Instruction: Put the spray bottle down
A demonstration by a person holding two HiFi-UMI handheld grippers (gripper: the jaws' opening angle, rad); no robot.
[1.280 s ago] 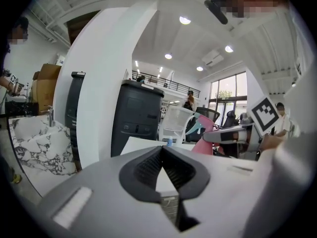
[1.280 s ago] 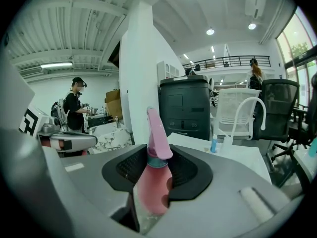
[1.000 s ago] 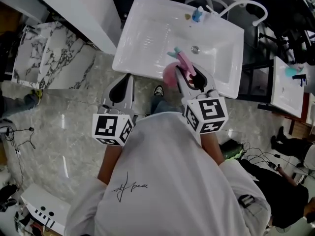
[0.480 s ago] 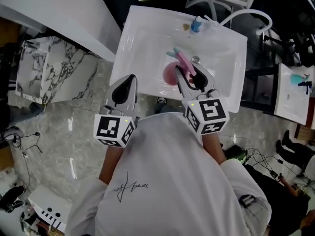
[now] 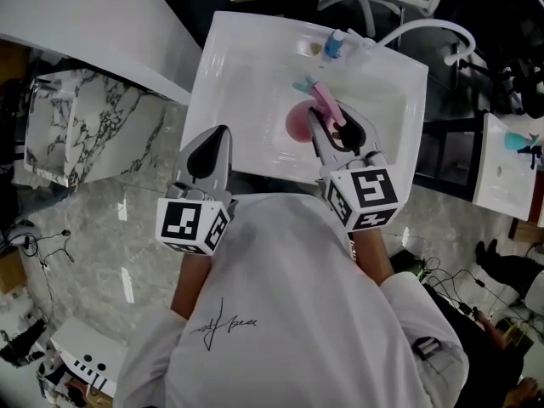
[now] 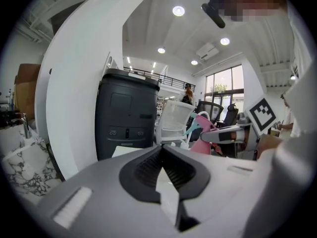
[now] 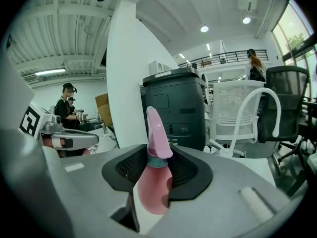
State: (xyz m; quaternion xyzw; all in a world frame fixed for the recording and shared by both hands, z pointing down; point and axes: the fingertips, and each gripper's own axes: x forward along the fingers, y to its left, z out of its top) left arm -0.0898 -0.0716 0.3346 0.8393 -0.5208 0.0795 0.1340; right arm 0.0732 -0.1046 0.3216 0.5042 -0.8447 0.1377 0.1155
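A pink spray bottle with a pink and teal trigger head hangs over the white sink, and my right gripper is shut on it. In the right gripper view the bottle stands upright between the black pads, its nozzle above them. My left gripper is at the sink's front rim, left of the bottle, jaws together and nothing in them. In the left gripper view its pads meet at the tip, and the bottle shows to the right.
A small blue bottle stands at the sink's back edge beside a white curved faucet. A marbled slab and a white panel lie to the left. A second white basin is at the far right. A dark bin stands ahead.
Both grippers have moved forward toward the sink. The bottle now hangs further over the basin, and the left gripper's tip has reached the front rim.
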